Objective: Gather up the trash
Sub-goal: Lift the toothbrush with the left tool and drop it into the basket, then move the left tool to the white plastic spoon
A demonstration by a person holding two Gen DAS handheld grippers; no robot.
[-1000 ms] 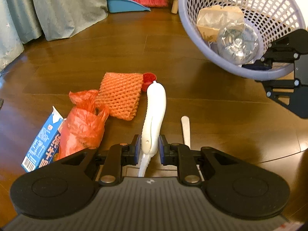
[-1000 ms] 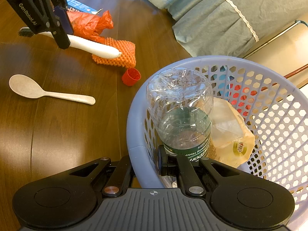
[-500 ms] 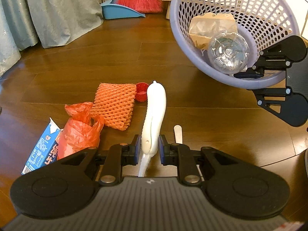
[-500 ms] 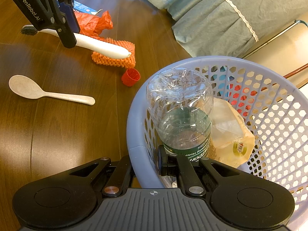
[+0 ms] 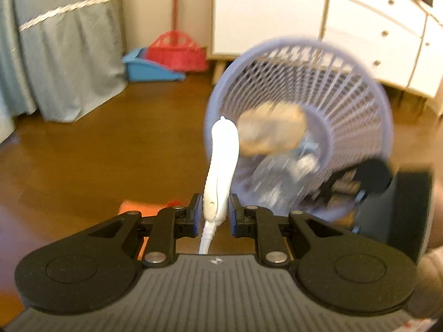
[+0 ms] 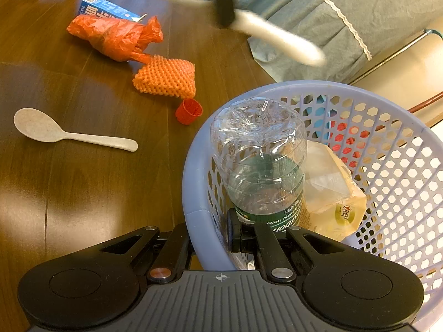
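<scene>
Two grippers work here. Left gripper clamps a white toothbrush, handle pointing ahead toward the lavender basket. Right gripper pinches the basket's rim, one finger inside beside a clear bottle whose green label reads partly "Water"; a spoon lies to its left.

Lavender lattice basket; white toothbrush; orange mesh net; red-orange bag; red cap; beige spoon; blue carton; clear bottle, green label.
</scene>
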